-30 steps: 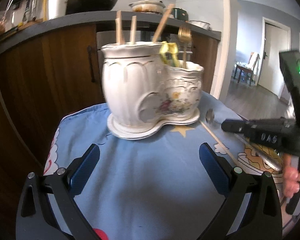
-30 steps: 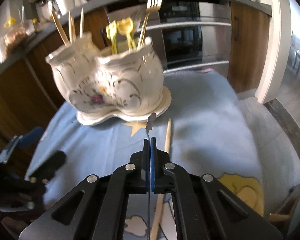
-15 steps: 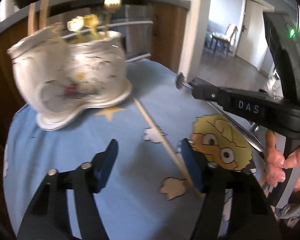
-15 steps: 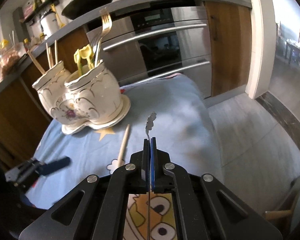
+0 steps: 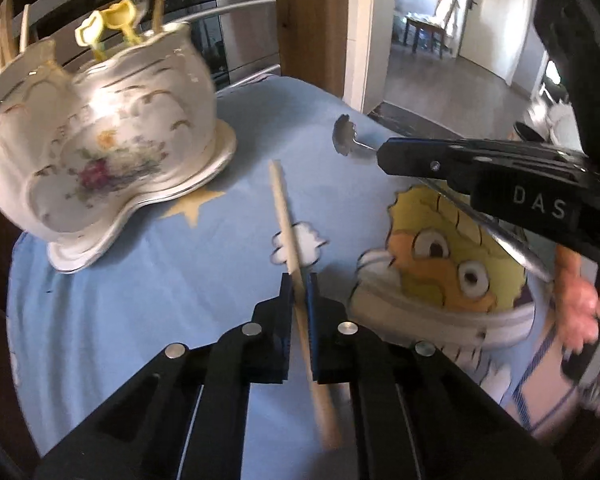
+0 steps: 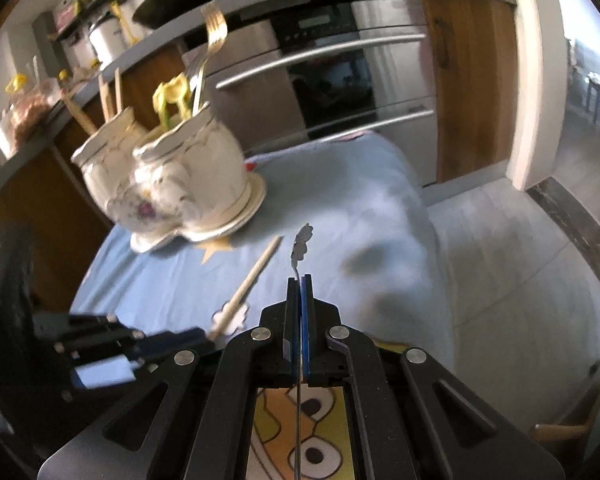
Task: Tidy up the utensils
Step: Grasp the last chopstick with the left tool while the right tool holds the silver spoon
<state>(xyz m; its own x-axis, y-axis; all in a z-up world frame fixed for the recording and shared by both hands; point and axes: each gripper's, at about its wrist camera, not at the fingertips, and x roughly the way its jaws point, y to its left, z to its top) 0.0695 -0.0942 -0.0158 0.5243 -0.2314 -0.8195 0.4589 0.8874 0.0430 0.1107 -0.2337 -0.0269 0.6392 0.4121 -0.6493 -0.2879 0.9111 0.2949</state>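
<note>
- One white ceramic holder [image 5: 100,160], a double pot of two joined cups on a shared saucer base, stands at the far left of your blue cartoon-print cloth [image 5: 140,320].
- In the taller cup you have three pale wooden sticks [image 6: 110,96] showing above the rim.
- In the lower cup sit yellow plastic utensils [image 5: 112,24], at least two, their exact number lost in blur, plus one gold fork [image 6: 214,28], tines up; a silvery fork seems to lean beside it.
- One wooden stick [image 5: 286,216] lies on the cloth just right of the holder, apart from its saucer, its far end pointing toward the cabinets.
- One metal utensil [image 5: 344,140] with a scalloped head is lifted above the cloth, near the stick's far end.
- Your left gripper [image 5: 298,292] has just been closing, and its blue pads now pinch that wooden stick partway along its length; the near end runs back under the gripper body.
- Your right gripper [image 6: 300,284] has its pads pressed together on the thin handle of the metal utensil, whose head sticks out past the fingertips while the shaft trails back beneath the gripper.
- One of your hands [image 5: 580,300] shows at the right edge of the left wrist view, wrapped round the right gripper's handle.
</note>
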